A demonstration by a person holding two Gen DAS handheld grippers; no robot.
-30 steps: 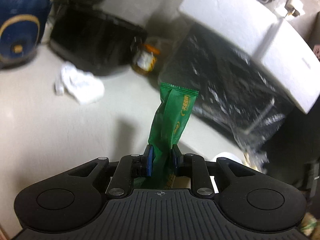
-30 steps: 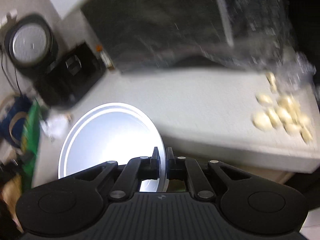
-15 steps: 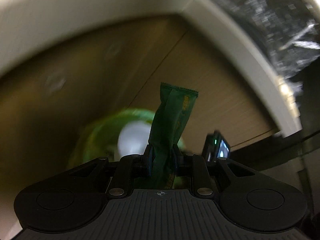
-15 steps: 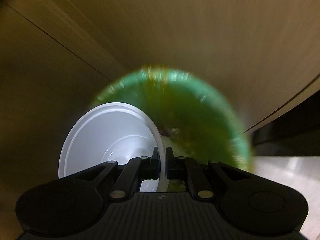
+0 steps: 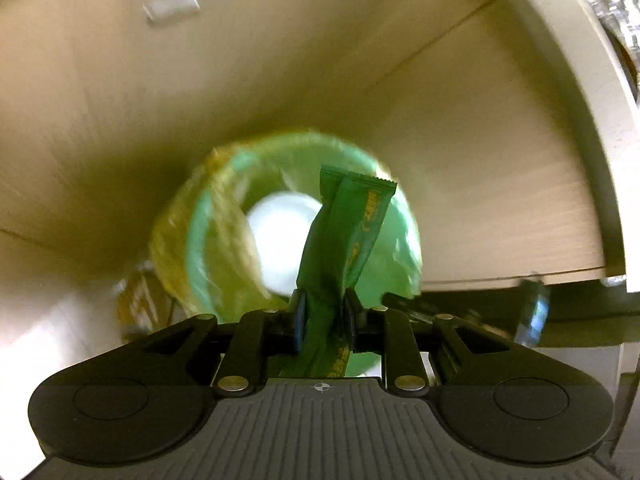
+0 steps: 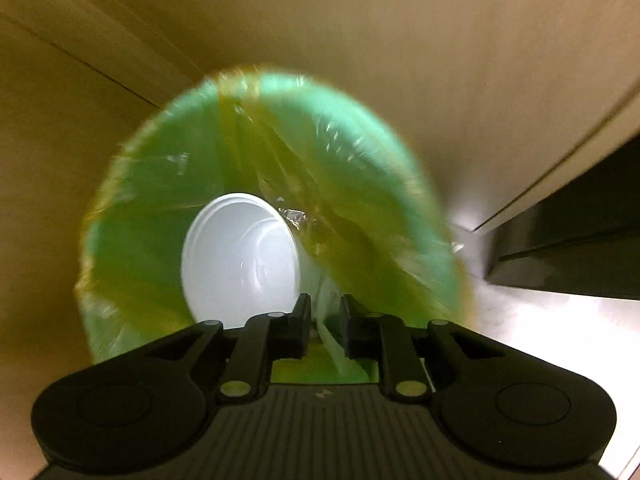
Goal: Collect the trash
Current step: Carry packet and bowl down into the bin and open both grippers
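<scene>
A green snack wrapper (image 5: 348, 240) stands upright between the pads of my left gripper (image 5: 323, 308), which is shut on it. Beyond it lies the mouth of a bin lined with a green bag (image 5: 208, 240), with a white bowl (image 5: 280, 240) inside. In the right wrist view my right gripper (image 6: 325, 312) points down into the same bin liner (image 6: 360, 160). Its jaws are opening and nothing is between the pads. The white bowl (image 6: 240, 260) lies tilted in the bag, just left of the left finger and free of it.
Wooden cabinet fronts (image 5: 280, 60) rise behind the bin in both views. The pale counter edge (image 5: 592, 120) curves down the right side. A dark device with a blue-lit screen (image 5: 534, 312) sits low right. A dark recess (image 6: 580, 240) and light floor (image 6: 540, 340) lie right of the bin.
Both grippers dropped from counter height to just over the bin. The right jaws parted and the white bowl left them, now lying in the bag. The wrapper stays pinched in the left.
</scene>
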